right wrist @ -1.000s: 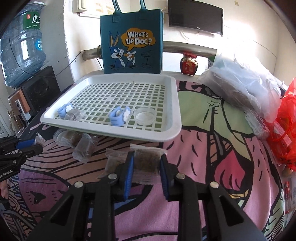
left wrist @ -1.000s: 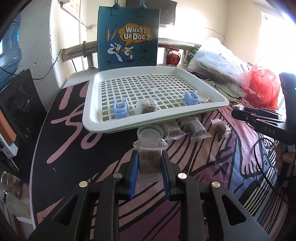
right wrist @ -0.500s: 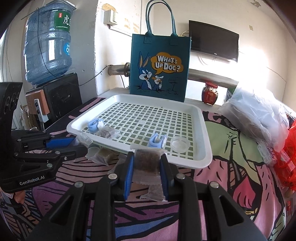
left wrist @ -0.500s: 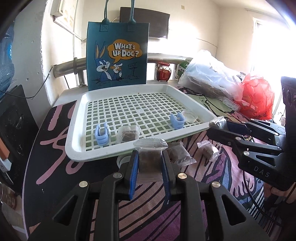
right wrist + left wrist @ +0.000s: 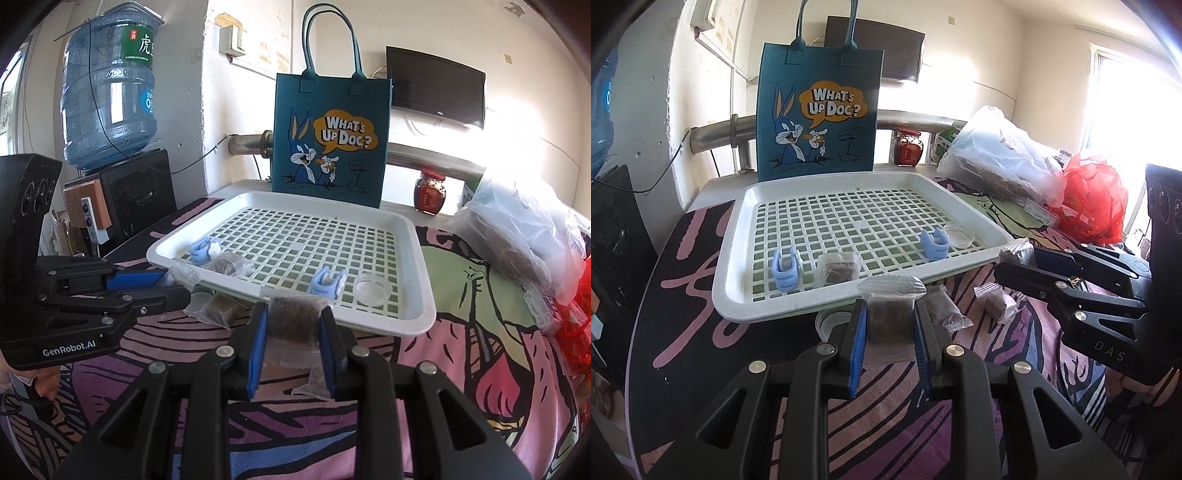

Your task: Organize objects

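Note:
My left gripper [image 5: 889, 314] is shut on a clear packet of brown stuff [image 5: 889, 321], held just in front of the white grid tray [image 5: 849, 192]. My right gripper [image 5: 293, 317] is shut on a like packet [image 5: 293, 319] before the tray's near rim [image 5: 424, 317]. In the tray lie two blue clips [image 5: 785, 267] [image 5: 933, 243], one packet [image 5: 837, 267] and a small clear dish [image 5: 958, 236]. More packets [image 5: 945, 310] [image 5: 997, 301] lie on the cloth under the tray's edge. Each gripper shows in the other's view [image 5: 1015, 258] [image 5: 177, 280].
A blue "What's Up Doc?" tote [image 5: 818, 110] stands behind the tray. A white lid [image 5: 831, 321] lies by the tray's front. Clear plastic bags [image 5: 1001, 162] and a red bag [image 5: 1097, 199] sit at the right; a water jug [image 5: 109, 88] stands left.
Both grippers have lifted their packets off the cloth and risen, moving closer to the tray's front edge. The grips have not changed.

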The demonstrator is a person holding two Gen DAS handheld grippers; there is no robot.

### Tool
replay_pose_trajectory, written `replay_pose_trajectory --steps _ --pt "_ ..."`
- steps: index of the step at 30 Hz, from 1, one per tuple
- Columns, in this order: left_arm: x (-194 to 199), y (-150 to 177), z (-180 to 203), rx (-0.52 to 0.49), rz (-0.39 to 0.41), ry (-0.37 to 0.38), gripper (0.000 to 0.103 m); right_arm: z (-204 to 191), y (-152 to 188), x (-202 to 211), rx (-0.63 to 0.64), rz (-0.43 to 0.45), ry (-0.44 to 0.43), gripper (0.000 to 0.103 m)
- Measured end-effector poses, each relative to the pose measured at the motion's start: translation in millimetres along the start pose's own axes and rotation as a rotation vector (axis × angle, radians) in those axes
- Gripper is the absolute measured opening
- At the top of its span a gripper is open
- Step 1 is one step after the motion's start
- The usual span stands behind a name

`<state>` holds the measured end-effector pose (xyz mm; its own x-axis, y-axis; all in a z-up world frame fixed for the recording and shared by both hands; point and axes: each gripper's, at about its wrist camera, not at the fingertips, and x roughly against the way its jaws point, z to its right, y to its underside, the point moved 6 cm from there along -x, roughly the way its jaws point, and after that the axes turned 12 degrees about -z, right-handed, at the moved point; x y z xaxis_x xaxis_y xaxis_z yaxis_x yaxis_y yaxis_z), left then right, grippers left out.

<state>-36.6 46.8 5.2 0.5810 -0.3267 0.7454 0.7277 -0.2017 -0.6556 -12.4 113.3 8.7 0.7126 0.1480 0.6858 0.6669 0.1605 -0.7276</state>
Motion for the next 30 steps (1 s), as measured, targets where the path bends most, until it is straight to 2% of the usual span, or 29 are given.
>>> replay_pose_trajectory --steps 10,30 --pt "2.2 0.8 1.6 -0.005 0.009 0.016 0.023 0.9 0.2 3.6 -0.008 0.022 -0.047 0.026" --pt "-0.9 1.0 -2.9 0.018 -0.008 0.029 0.023 -0.5 0.7 4.1 0.002 0.029 -0.053 0.026"
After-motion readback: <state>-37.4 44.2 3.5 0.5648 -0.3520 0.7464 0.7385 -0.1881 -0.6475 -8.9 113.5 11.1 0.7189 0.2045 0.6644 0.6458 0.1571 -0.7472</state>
